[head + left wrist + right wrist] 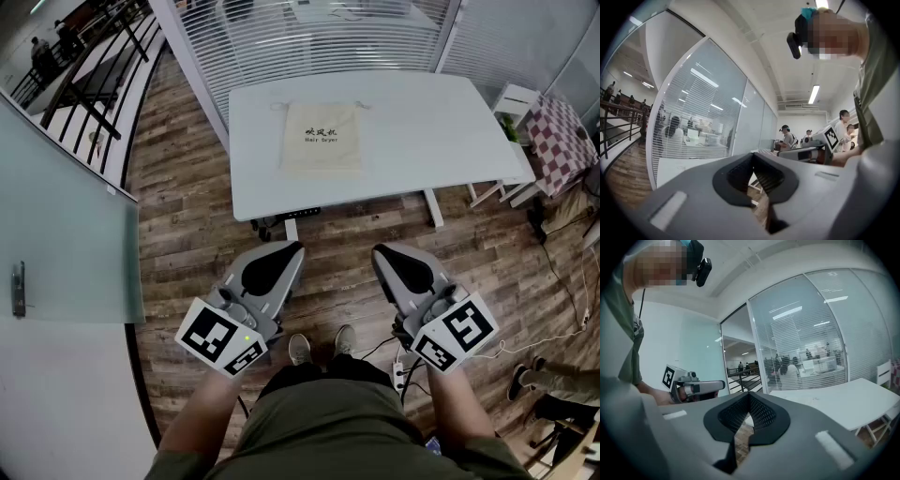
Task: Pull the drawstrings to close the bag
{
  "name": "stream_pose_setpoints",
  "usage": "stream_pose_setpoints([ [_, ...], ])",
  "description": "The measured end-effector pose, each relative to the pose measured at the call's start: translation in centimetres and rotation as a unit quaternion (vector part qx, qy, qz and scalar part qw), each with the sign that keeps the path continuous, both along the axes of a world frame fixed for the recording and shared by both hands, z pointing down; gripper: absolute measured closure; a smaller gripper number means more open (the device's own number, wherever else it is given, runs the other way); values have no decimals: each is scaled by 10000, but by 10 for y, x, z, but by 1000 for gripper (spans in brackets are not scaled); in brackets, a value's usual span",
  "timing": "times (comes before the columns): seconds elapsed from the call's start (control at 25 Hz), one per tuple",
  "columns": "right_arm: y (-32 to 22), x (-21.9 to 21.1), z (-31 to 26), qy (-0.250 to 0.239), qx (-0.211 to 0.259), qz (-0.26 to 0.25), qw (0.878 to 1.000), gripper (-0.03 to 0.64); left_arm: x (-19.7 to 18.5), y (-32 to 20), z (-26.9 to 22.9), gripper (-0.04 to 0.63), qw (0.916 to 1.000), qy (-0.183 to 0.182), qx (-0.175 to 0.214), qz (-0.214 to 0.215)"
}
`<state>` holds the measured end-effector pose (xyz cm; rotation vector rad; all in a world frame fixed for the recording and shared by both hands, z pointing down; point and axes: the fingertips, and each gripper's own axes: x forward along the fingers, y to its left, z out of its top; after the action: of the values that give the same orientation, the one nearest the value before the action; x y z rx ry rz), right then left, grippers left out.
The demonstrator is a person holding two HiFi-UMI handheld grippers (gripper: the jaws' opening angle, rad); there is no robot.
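Bag (322,138) lies flat on the white table (422,141) in the upper middle of the frame, well apart from my left gripper (292,248) and right gripper (380,252) down low, both pressed together on nothing, so I'd open each before reaching its top-corner drawstrings (278,107).

The person wears a short-sleeved olive-green shirt (328,439) and grey trainers (300,350), with a black camera (796,35) mounted at the head. The left gripper (292,247) and right gripper (380,251) have smooth grey shells, black ribbed pads (761,414) and black-and-white marker cubes (220,337).
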<state>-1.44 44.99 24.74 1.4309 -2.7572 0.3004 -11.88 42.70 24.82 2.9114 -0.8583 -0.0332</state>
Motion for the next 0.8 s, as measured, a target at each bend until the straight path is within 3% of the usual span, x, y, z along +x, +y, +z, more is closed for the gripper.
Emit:
stream_pose_setpoints([
  [0.36, -1, 9, 8, -14, -90, -34, 10000, 607, 7, -3, 5, 589, 10000, -25, -55, -59],
  [0.8, -22, 61, 36, -136, -266, -207, 9993, 607, 39, -22, 31, 589, 9985, -155, -257, -449],
])
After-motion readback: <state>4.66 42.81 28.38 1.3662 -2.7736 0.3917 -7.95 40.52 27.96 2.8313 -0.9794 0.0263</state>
